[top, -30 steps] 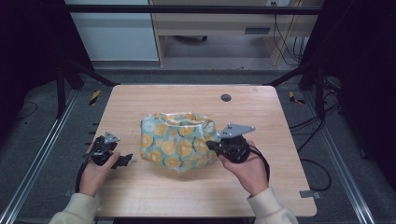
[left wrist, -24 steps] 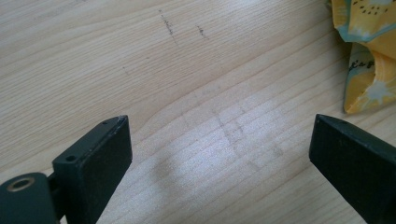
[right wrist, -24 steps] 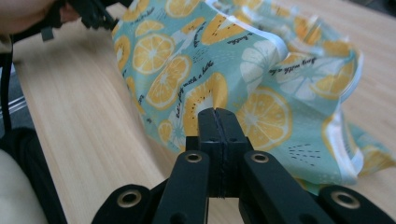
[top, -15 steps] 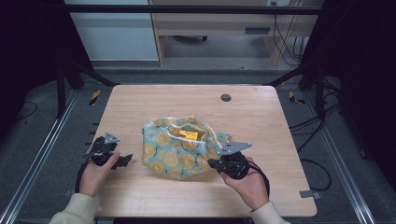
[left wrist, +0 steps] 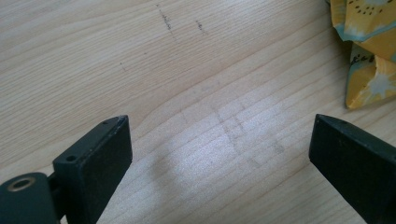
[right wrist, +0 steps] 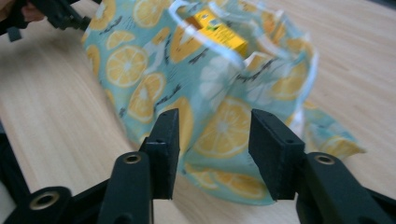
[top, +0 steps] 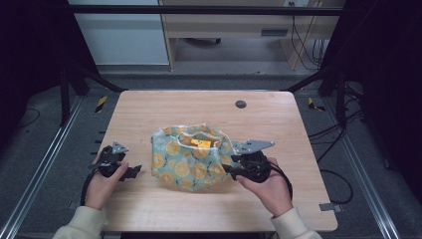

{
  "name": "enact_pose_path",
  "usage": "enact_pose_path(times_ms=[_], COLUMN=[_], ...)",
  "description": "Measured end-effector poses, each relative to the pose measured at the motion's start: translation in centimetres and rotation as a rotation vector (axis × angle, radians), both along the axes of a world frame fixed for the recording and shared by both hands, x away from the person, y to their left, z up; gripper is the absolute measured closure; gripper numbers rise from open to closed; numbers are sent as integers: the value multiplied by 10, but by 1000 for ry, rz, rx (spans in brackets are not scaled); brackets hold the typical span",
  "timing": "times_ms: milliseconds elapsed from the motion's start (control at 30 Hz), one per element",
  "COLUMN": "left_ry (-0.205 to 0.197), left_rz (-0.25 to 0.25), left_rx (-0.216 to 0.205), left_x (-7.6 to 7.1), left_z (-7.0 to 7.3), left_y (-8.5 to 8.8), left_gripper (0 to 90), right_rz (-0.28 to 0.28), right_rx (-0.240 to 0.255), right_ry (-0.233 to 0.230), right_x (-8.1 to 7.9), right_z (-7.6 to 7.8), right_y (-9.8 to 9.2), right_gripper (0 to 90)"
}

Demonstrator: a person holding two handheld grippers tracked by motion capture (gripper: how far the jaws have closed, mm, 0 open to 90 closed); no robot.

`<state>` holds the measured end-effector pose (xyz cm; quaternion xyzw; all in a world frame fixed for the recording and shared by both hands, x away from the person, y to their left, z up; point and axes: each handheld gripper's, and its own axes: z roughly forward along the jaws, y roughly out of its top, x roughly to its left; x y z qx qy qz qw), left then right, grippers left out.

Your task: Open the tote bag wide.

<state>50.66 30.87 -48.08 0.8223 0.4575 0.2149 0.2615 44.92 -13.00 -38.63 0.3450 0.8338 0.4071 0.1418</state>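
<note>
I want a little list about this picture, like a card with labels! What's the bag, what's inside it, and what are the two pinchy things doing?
bag: teal fabric drawstring bag printed with orange slices, mouth open, lying mid-table
inside: yellow-orange box, partly visible through the opening
table: light wooden table
left gripper: jaws wide apart over bare wood, beside the bag, not touching it
right gripper: jaws open, one on each side of a fold of the bag's cloth, not closed on it
other: small dark round hole near the table's far edge

A wooden table (top: 149, 109) carries a lemon-print cloth bag (top: 191, 162) at its middle; a dark round hole (top: 241, 104) sits beyond the bag.
</note>
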Motion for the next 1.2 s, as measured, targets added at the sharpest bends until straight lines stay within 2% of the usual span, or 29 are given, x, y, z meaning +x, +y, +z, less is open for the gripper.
enact_pose_path(times_ms=[133,167,200,233,300,400,433,467,533,567,667,733,767,800,833,867,900,967,1000,1033,1067,1200], left_ry=[7,9,8,6,8,5,5,2,-1,-3,-5,-4,-3,-8,-8,-11,-15,-17,-17,-21,-23,-33], left_rz=[-3,-4,-5,-6,-9,-17,-22,-25,-34,-36,-54,-60,-66,-81,-81,-90,-92,-109,-109,-106,-107,-135], left_rx=[4,4,5,3,-1,1,-3,-10,-13,-9,-18,-26,-39,-47,-47,-48,-56,-57,-57,-64,-73,-65], left_x=[0,0,0,0,0,-1,-1,-2,-2,-2,-4,-4,-5,-6,-6,-6,-6,-5,-5,-5,-4,1], left_z=[0,0,0,0,0,3,5,7,9,10,13,14,15,18,18,21,23,31,31,34,37,59], left_y=[0,0,0,0,0,-1,-1,-2,-3,-4,-6,-7,-8,-10,-10,-10,-11,-12,-12,-12,-12,-15], left_gripper=[58,62,62,63,63,67,70,70,70,70,70,70,72,73,73,73,73,73,76,80,80,81], right_rz=[-16,-25,-25,-40,-48,-64,-74,-74,-76,-90,-98,-99,-102,-111,-111,-113,-110,-110,-110,-102,-102,-88], right_rx=[-16,-28,-28,-42,-48,-61,-66,-66,-78,-87,-131,-142,-164,-187,-187,-197,-199,-183,-183,-158,-158,-84], right_ry=[2,13,13,21,24,41,61,61,77,109,145,157,158,157,157,151,148,124,124,86,86,1], right_x=[10,20,20,32,37,58,73,73,87,98,111,114,118,119,119,119,119,115,115,112,112,99], right_z=[10,15,15,18,20,23,23,23,21,18,10,7,4,1,1,0,0,3,3,10,10,30], right_y=[0,1,1,2,2,5,9,9,13,19,28,31,32,33,33,33,33,32,32,30,30,27], right_gripper=[517,509,509,505,504,507,505,505,504,501,493,498,540,712,712,755,849,900,900,900,900,900])
